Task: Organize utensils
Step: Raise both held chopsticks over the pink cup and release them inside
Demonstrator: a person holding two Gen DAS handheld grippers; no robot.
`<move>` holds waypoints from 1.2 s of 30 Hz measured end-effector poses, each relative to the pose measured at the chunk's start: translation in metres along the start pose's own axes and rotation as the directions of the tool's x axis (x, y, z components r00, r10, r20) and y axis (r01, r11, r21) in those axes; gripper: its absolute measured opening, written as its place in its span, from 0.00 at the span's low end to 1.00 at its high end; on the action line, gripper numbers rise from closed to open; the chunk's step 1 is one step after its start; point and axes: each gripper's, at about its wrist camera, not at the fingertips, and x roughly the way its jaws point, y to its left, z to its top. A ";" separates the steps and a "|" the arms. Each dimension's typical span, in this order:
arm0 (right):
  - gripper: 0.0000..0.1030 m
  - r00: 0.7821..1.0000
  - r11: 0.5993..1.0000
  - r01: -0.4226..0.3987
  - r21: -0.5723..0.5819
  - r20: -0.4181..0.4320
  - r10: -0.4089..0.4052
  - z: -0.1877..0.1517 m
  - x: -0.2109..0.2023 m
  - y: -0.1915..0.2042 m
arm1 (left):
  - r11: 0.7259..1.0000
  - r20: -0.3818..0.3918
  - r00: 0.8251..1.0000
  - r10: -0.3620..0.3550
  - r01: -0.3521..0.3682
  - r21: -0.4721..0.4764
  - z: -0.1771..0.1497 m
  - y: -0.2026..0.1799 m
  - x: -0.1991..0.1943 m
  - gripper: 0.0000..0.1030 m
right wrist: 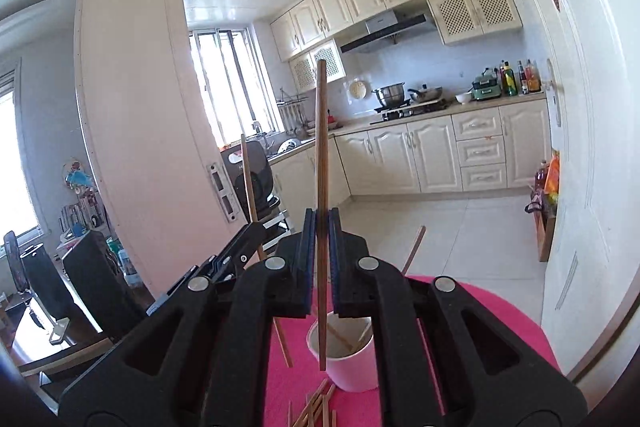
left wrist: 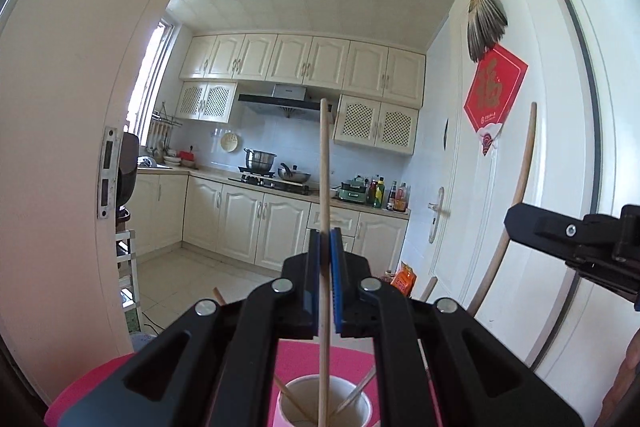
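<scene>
Upright between the blue-padded black jaws of the left gripper (left wrist: 325, 239) stands a long pale wooden chopstick (left wrist: 325, 163), clamped near its middle; its lower end hangs over the mouth of the white paper cup (left wrist: 288, 405), which sits on the round pink table mat (left wrist: 298, 359). Inside the cup lean a few thin wooden chopsticks (left wrist: 356, 393), resting against the rim.

Likewise the right gripper (right wrist: 322, 223) is clenched on a darker brown wooden chopstick (right wrist: 321, 131), held upright, its lower tip hanging at the cup's near rim in the right wrist view; whether it is inside the cup or just in front of it cannot be told. From that view the left gripper shows to the left of the cup, with its pale chopstick rising above it. A loose heap of brown chopsticks (right wrist: 316, 407) lies on the mat just in front of the cup, one more slanted chopstick (right wrist: 283, 343) lies to the cup's left, and another (right wrist: 414, 247) pokes up beyond the cup at the mat's far edge.

Beyond the cup opens a kitchen with cream cabinets (left wrist: 256, 223), a steel pot (left wrist: 259, 159) on the stove, and a white door (left wrist: 516, 147) bearing a red diamond-shaped paper sign (left wrist: 495, 93).
</scene>
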 end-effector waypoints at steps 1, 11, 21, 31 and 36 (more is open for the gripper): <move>0.06 1.000 1.000 0.000 -0.003 0.008 0.000 0.000 0.003 -0.002 | 1.000 0.005 1.000 0.003 -0.003 -0.002 0.000 -0.001 0.005 0.05; 0.06 0.999 1.000 0.013 -0.002 -0.032 -0.014 -0.014 0.033 -0.016 | 1.000 -0.003 1.000 0.013 -0.013 -0.004 -0.024 0.006 0.034 0.05; 0.06 0.997 1.000 0.023 0.004 -0.073 -0.022 -0.025 0.040 -0.017 | 1.000 -0.073 0.997 0.015 -0.015 0.012 -0.036 0.014 0.040 0.11; 0.06 0.995 0.999 0.043 0.017 -0.092 -0.041 -0.025 0.039 -0.013 | 0.999 -0.102 0.995 0.021 -0.016 0.043 -0.030 0.017 0.021 0.35; 0.07 0.993 0.999 0.052 0.018 -0.103 -0.049 -0.025 0.040 -0.009 | 0.998 -0.104 0.994 0.037 -0.031 0.059 -0.027 0.019 0.009 0.37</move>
